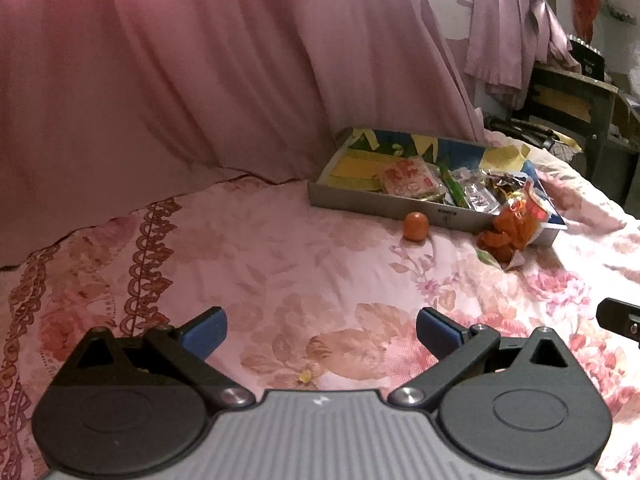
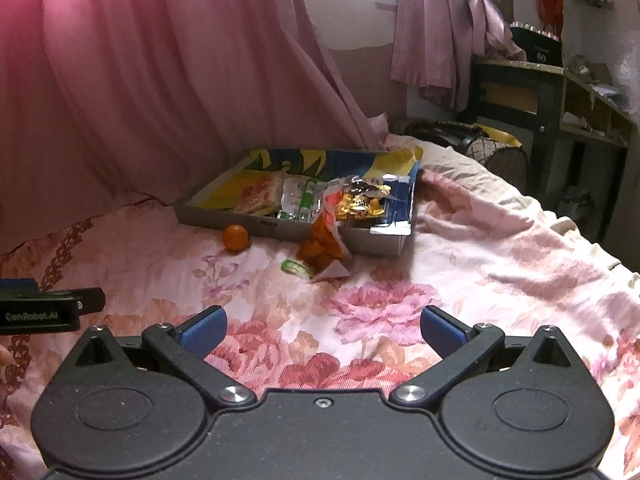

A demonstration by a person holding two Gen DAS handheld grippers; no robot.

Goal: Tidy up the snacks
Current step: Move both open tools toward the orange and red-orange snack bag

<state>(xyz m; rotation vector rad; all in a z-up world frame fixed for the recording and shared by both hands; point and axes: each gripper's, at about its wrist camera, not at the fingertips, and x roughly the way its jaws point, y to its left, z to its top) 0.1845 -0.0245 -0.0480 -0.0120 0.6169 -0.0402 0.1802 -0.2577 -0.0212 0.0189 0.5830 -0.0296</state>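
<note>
Left wrist view: the left tongs (image 1: 321, 334) hover low over a bed (image 1: 280, 280) spread with a pink floral cover, their blue-tipped fingers (image 1: 206, 330) spread wide and holding nothing. Ahead and to the right, a shallow grey cardboard tray (image 1: 360, 200) rests on the cover near a pink curtain (image 1: 180, 80) that drapes down behind the bed. Inside the tray lie a red-and-white packet (image 1: 408, 180), a green wrapper (image 1: 454, 188), clear wrapped sweets (image 1: 478, 192) and a cluster of gold foil pieces (image 1: 508, 184). A small orange fruit (image 1: 416, 226) sits on the cover just in front of the tray's near wall. An orange snack bag (image 1: 508, 232) leans over the tray's near right corner, spilling onto the cover. At the far right edge, a dark part of the other tool (image 1: 618, 318) juts into view.

From the right wrist view, the right tongs (image 2: 323, 330) are likewise spread apart and empty above the floral cover. The tray (image 2: 216, 216) stands ahead and slightly left, the orange fruit (image 2: 235, 237) touching or just beside its front wall, the orange bag (image 2: 322, 244) draped over the front edge with a small green-and-white wrapper (image 2: 296, 268) beside its lower end. A dark shelf unit (image 2: 552, 112) stands beyond the bed.
</note>
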